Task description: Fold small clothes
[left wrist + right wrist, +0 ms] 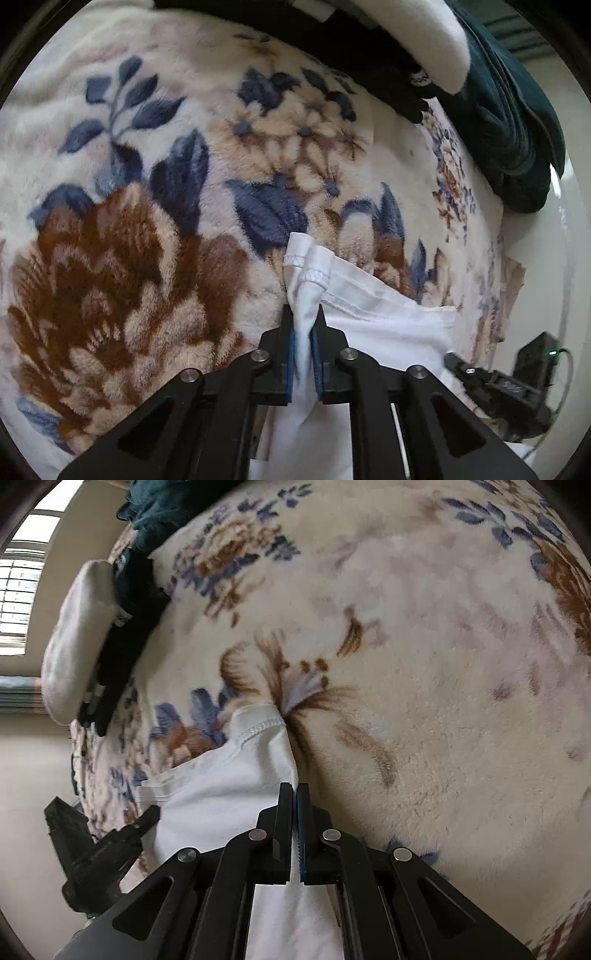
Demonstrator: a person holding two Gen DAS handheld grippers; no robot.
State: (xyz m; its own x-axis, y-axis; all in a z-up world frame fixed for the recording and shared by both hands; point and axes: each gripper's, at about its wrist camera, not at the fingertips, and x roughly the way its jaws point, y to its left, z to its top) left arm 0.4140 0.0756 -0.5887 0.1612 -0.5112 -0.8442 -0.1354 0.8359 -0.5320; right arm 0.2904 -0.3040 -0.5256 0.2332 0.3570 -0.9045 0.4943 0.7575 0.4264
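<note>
The left gripper [303, 325] is clenched on a bunched corner of the white garment [376, 321], the cloth squeezed between its blue pads [291, 354] and spilling out above the tips with a stitched hem showing. The right gripper [294, 805] is likewise closed on the garment [221, 797], with only a thin edge of fabric caught between its fingers, so its jaws stand almost together. The garment hangs stretched between the two, just above the blanket [147, 184], a plush cream spread with large brown and blue flowers. The left view alone shows the big brown bloom close by, and the right gripper [452, 360] at its lower right edge, with a small green light [553, 352] on a black device behind it. The right view alone shows a window [18, 590] with blinds at far left, a plainer stretch of blanket [443, 664], and the left gripper [151, 812] touching the cloth's edge. Both views show, at the blanket's far side, a white pillow-like pad [424, 40] [74, 642], a black item [369, 62] [129, 635] beside it, and dark teal cloth [509, 122] [155, 513]. A small white mark on the black item is too blurred to read.
</note>
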